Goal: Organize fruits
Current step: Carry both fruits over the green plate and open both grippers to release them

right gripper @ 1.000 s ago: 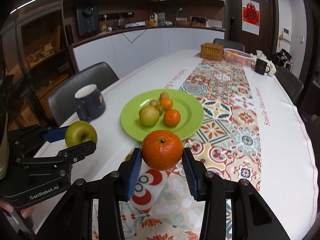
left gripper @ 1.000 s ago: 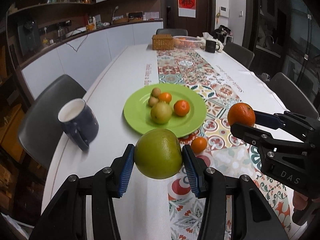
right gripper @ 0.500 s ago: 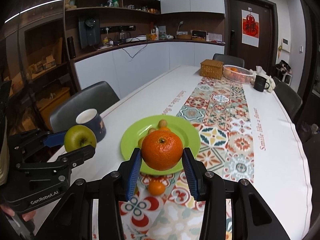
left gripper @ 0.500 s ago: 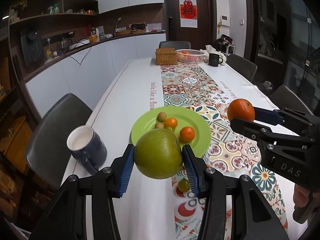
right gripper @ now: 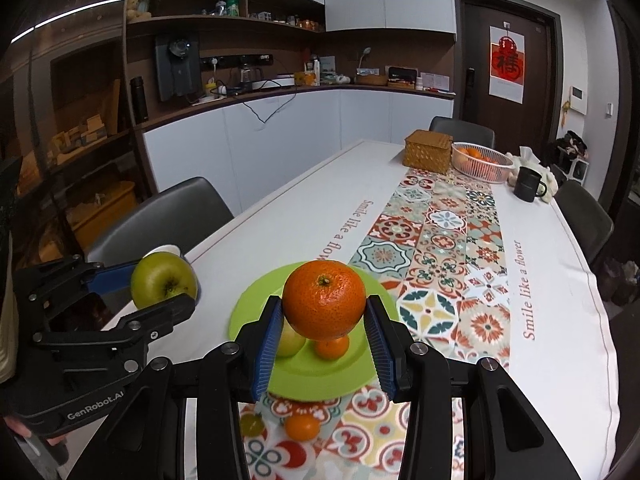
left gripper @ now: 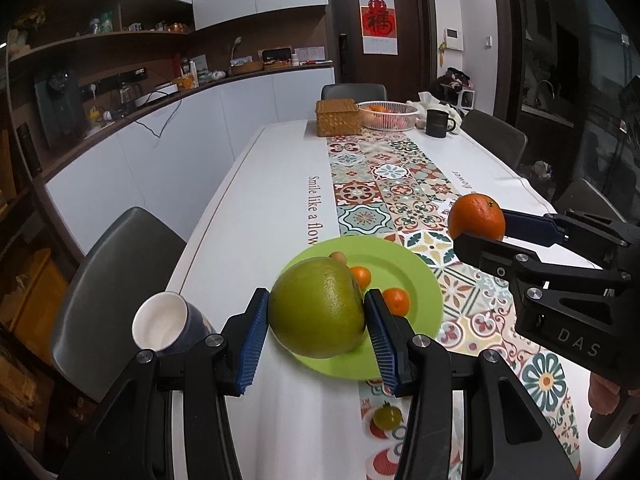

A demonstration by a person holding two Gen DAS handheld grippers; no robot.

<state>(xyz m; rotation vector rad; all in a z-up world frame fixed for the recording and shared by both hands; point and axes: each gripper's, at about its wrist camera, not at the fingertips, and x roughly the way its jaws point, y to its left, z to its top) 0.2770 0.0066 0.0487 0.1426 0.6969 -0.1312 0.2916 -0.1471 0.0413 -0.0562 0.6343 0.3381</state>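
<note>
Both grippers are clamping fruit above the table (left gripper: 260,216): the left gripper (left gripper: 316,320) is pressing its blue pads on a green apple (left gripper: 316,312), and the right gripper (right gripper: 324,312) is squeezing an orange (right gripper: 324,300). Each is hanging over the near part of a green plate (left gripper: 412,280).

Only the right view is showing the apple's stem end and a pale fruit (right gripper: 290,342) lying on the plate behind the orange; there the held fruit is covering most of the plate. Only the left view is showing a white-lined mug (left gripper: 168,324) in full beside the plate, plus three small fruits on the plate: two little oranges (left gripper: 396,300) and a brownish one (left gripper: 338,257) peeping over the apple.

On the patterned runner (right gripper: 440,248) near the plate's front rim, two loose fruits are lying: a small orange one (right gripper: 302,426) and a small green one (right gripper: 252,424); the left view is catching only the green.

At the far end a wicker box (right gripper: 428,152), a white basket (right gripper: 482,162) of oranges and a black mug (right gripper: 528,186) are standing close together. Between them and the plate the cloth is lying bare, with the right table edge well apart from the plate. Grey chairs (left gripper: 116,284) are lining both sides.
</note>
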